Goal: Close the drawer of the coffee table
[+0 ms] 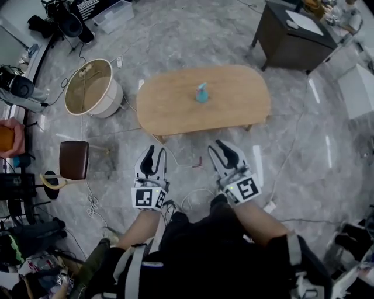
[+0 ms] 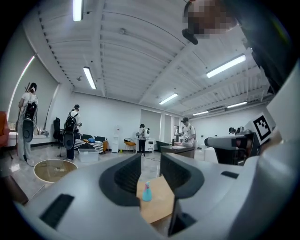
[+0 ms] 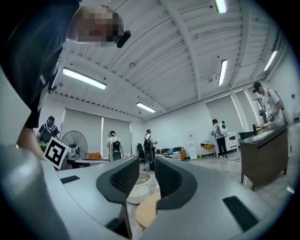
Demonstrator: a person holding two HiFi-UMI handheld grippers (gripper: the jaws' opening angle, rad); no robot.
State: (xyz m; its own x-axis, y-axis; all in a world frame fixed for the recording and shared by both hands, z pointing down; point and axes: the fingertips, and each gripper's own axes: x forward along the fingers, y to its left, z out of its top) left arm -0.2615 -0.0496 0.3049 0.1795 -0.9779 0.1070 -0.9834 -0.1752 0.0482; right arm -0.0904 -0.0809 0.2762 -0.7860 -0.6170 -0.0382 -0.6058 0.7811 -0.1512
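Well, both grippers are held up in front of the person, short of the low oval wooden bench (image 1: 175, 111), touching nothing; the left gripper (image 2: 150, 164) has its jaws spread with nothing between the pads, and the right gripper (image 3: 147, 168) is spread the same way and just as empty. Beyond them the bench stands on the grey marbled floor (image 1: 193, 35), well apart from either gripper; its drawer does not show from above, so I cannot tell whether it is in or out. On the benchtop a small blue spray bottle (image 1: 201, 92) stands upright, near the middle. Just beside the bench's left end sits a round white tub (image 1: 93, 87) with a tan inside; a few small bits lie at its bottom, too small to name. Further off, a clear plastic bin (image 1: 114, 13) rests on the floor; its contents cannot be made out.
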